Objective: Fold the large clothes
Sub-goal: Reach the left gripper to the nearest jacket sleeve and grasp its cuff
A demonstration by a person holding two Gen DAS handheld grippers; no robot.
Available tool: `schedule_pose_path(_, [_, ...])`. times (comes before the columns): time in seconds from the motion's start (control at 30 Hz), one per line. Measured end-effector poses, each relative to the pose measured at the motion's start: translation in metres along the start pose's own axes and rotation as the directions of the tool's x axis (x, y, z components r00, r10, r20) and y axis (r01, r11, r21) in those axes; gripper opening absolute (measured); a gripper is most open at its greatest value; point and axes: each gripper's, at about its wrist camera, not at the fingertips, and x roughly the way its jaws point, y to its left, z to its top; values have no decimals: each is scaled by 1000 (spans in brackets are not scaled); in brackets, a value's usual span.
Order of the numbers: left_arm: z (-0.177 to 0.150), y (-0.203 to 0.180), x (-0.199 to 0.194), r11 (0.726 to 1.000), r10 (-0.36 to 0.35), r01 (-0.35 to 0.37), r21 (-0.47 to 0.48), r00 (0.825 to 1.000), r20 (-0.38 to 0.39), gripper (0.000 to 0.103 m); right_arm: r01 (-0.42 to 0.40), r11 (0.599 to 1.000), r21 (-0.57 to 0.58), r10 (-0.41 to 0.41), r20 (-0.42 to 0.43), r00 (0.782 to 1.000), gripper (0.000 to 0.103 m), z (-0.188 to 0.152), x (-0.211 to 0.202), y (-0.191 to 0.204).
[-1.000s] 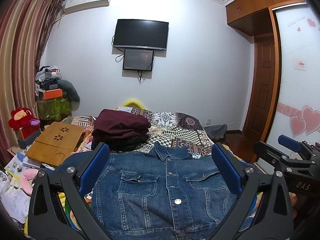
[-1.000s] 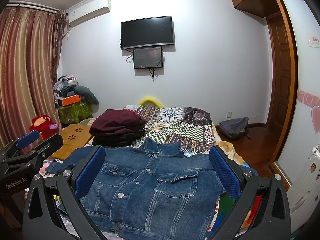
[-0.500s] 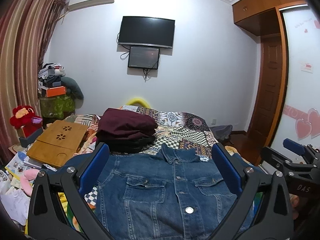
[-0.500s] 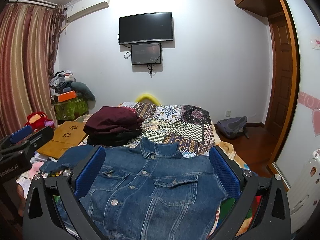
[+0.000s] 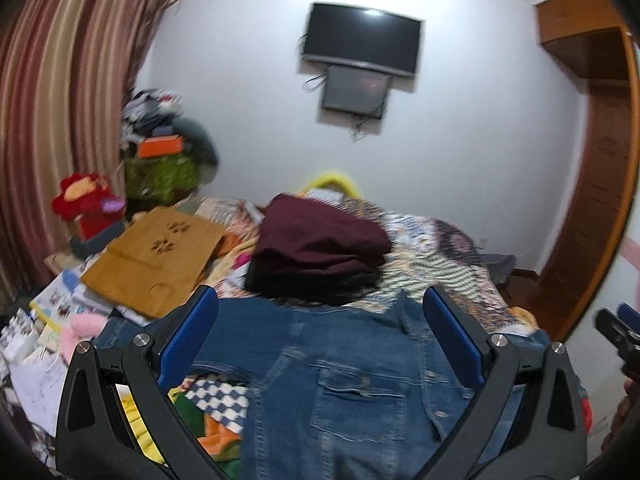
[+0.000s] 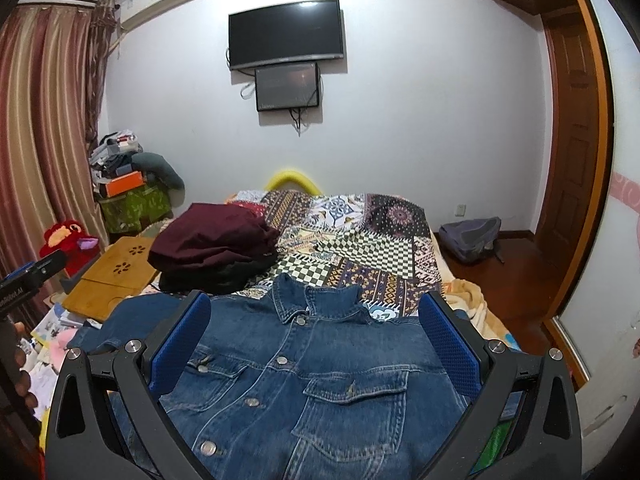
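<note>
A bed (image 6: 360,240) under a patchwork quilt of checks and printed panels fills the middle of the room, its far end toward a pale wall that carries a dark television (image 6: 286,34) with a smaller screen (image 6: 287,86) mounted just below it. Striped curtains (image 6: 44,128) hang along the left side, and a wooden door (image 6: 576,152) stands at the right. On the near half of the bed lies the denim jacket (image 6: 304,372), spread front-up with its collar toward the far wall, buttons done up and chest pocket flaps showing; one sleeve trails off toward the left edge of the bed. Beyond the jacket's collar, further up the quilt, sits a pile of folded maroon clothes (image 6: 212,238) stacked on something dark. A bamboo lap table (image 6: 112,280) rests at the left edge of the bed, near a red plush toy (image 6: 66,236). A grey backpack (image 6: 470,236) lies on the wooden floor by the far right corner. The left gripper (image 5: 320,340) hovers over the jacket's left part with its blue-padded jaws spread wide and nothing between them; that view is blurred. The right gripper (image 6: 316,340) hangs over the jacket's chest, jaws likewise wide apart and empty.
</note>
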Motion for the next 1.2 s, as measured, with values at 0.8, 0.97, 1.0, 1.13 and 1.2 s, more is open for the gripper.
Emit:
schedule_pose_path(0.8, [-128,241,177,672,-274,-176,-719,844,-462,90,72,992,106,-34,-319,947,103,-20,106,-25])
schedule_pose_path(0.97, [-146,257,199,611,-310,-190,-768,836,-453,75,79,991,106,-40,-327,944,103,-18,112,-27])
schedule_pose_path(1.0, [-147,258,203,614,-306,-187,-767,839,-450,73,81,991,104,-43,-327,944,103,-18,113,-27])
schedule_pose_path(1.13, [-147,260,224,665,-249,-208,-718,844,-474,49,83,991,105,-43,-332,942,103,-17,115,-27])
schedule_pose_path(1.2, [-143,259,227,682,-212,-219,-698,854,-475,39,83,991,102,-45,-330,943,103,-16,114,-27])
